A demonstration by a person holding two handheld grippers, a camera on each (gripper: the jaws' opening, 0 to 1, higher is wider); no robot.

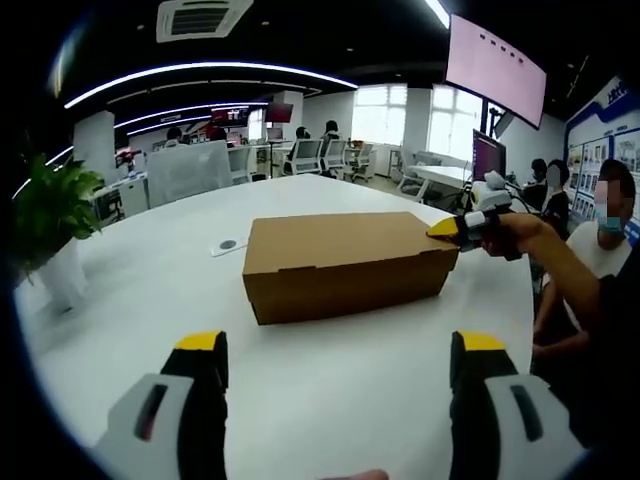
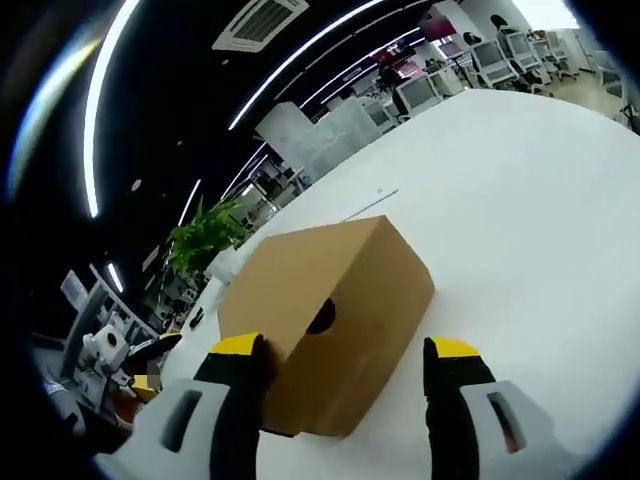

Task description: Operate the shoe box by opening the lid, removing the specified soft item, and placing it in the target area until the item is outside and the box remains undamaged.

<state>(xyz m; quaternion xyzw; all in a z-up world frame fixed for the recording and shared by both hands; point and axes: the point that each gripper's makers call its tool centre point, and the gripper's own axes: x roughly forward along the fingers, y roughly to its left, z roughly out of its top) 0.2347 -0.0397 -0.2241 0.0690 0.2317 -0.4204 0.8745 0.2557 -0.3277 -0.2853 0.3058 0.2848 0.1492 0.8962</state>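
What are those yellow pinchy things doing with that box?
A person holds a gripper in each hand at a closed cardboard shoe box lying on a white table. The right gripper is open at the box's short end, the one with a round hole; whether its fingers touch the cardboard is hard to tell. The left gripper is open too, short of the box's long side. The lid is down and nothing has come out yet.

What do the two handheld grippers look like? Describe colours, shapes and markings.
Left gripper: two blocky light-grey jaws, each with a dark slot, black inner faces and yellow tips. Right gripper: the same build, grey with black inner faces and yellow caps. In the left gripper view, the right gripper's yellow tip sits at the cardboard shoe box.
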